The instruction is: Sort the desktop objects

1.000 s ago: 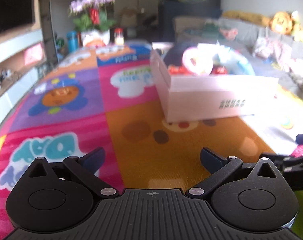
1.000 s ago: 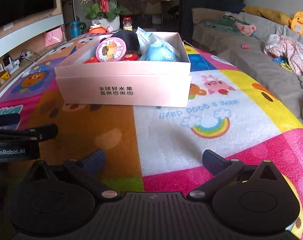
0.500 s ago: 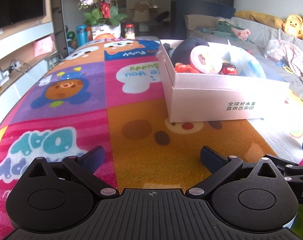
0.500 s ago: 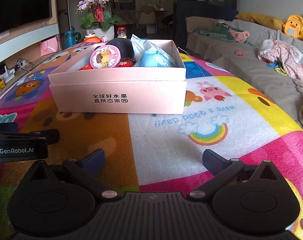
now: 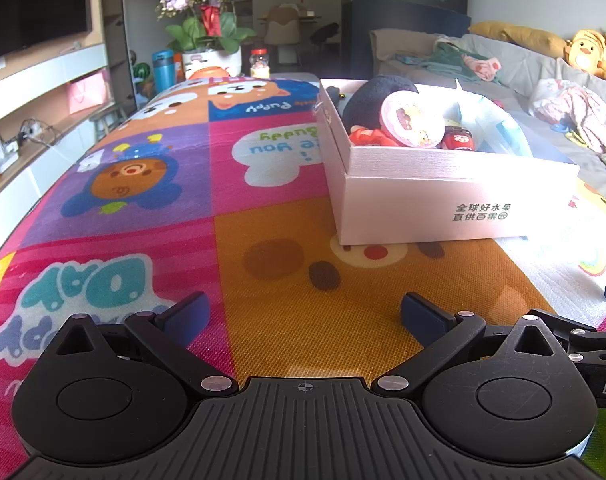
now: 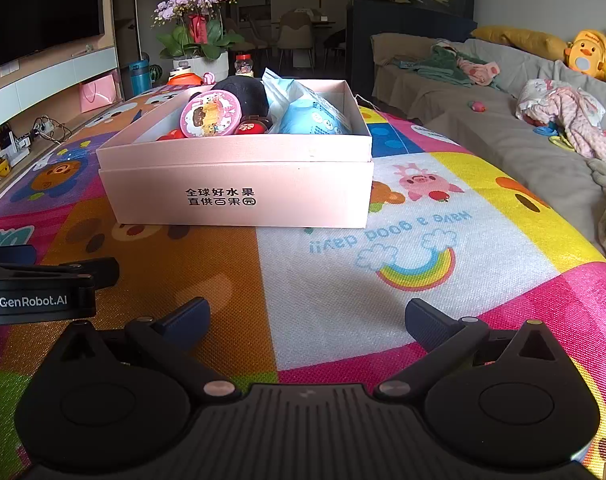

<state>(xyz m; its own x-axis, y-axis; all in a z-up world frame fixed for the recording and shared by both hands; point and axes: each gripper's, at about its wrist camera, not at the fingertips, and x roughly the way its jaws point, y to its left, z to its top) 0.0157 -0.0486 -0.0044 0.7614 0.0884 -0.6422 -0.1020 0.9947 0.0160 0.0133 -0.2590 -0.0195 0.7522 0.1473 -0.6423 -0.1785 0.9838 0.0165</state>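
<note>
A pale pink cardboard box (image 6: 239, 196) with Chinese print stands on the colourful cartoon mat (image 6: 383, 264). It holds a round pink tin (image 6: 210, 115), a black plush (image 6: 243, 92), a light blue packet (image 6: 315, 116) and small red items (image 6: 251, 127). The box also shows in the left wrist view (image 5: 455, 204), ahead to the right. My left gripper (image 5: 305, 316) is open and empty, low over the orange patch. My right gripper (image 6: 307, 322) is open and empty, short of the box. The left gripper's side (image 6: 35, 292) shows at the right view's left edge.
A flower pot (image 6: 199, 40), a blue cup (image 6: 137, 74) and a small jar (image 6: 243, 65) stand at the far end. A grey sofa (image 6: 503, 136) with clothes and plush toys runs along the right. A TV wall and shelf (image 5: 35, 68) run along the left.
Both views have steadied and drawn slightly closer to the box. Both grippers stay open and empty.
</note>
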